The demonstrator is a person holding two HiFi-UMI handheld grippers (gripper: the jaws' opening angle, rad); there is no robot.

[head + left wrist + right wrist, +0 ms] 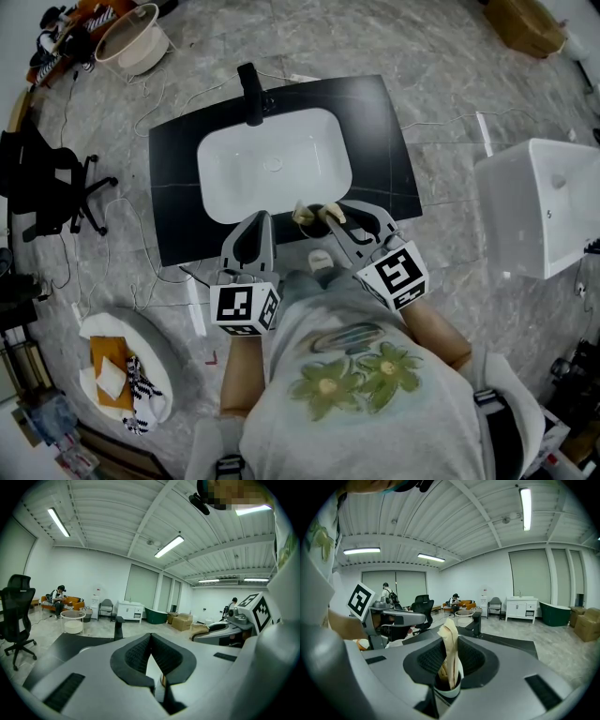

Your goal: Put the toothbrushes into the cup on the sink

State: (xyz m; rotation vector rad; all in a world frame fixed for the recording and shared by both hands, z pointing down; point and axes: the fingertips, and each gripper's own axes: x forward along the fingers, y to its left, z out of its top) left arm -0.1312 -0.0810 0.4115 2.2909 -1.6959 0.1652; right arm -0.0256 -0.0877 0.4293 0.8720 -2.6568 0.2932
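In the right gripper view a white cup (449, 689) sits low between the jaws, with cream paper-wrapped toothbrushes (450, 641) standing up out of it. My right gripper (452, 640) is shut on the cup. The head view shows this gripper (330, 217) over the front edge of the black counter (375, 122), with the cream toothbrushes (335, 215) at its tips. My left gripper (255, 223) hangs beside it to the left, shut and empty (151, 637). Beyond both lie the white sink basin (272, 164) and the black faucet (251, 94).
A black office chair (56, 183) stands left of the counter, and a white cabinet (539, 202) to the right. A round white table (122, 370) with cloths is at lower left. A basket (131, 37) sits far left, and cables run over the grey floor.
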